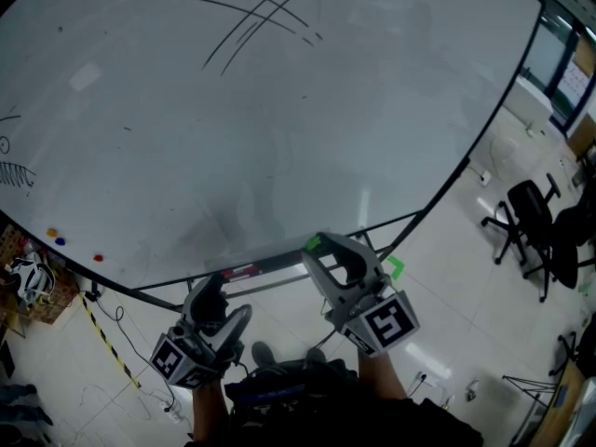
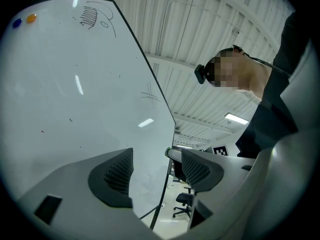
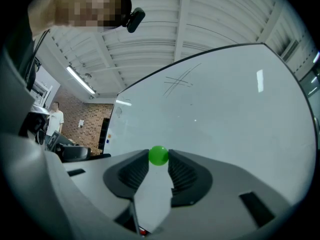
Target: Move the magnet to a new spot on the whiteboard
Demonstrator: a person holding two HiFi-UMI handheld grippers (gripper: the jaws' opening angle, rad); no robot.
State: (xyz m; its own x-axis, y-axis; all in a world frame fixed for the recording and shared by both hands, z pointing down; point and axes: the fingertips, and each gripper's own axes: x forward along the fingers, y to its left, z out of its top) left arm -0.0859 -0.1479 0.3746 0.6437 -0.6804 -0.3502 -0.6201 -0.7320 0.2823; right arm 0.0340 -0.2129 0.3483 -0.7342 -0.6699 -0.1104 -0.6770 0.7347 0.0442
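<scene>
Green round magnet [image 3: 159, 155]: 1, pinched at tips of R claw [image 1: 319, 250], by bottom edge of big white whiteboard [image 1: 279, 110]. L claw [image 2: 156, 160] wide apart, empty. 3 more on board, low left: orange magnet [image 1: 51, 233], blue magnet [image 1: 60, 241], red magnet [image 1: 98, 258]. Black office chair [image 1: 526, 214] off to right.

Magnet [image 3: 159, 155] green. Whiteboard [image 1: 307, 128] white, black scribbles. Fingers [image 3: 182, 174] black, ribbed. Marker cube [image 1: 386, 322] black-white squares. Floor tape [image 1: 107, 338] yellow-black striped.
</scene>
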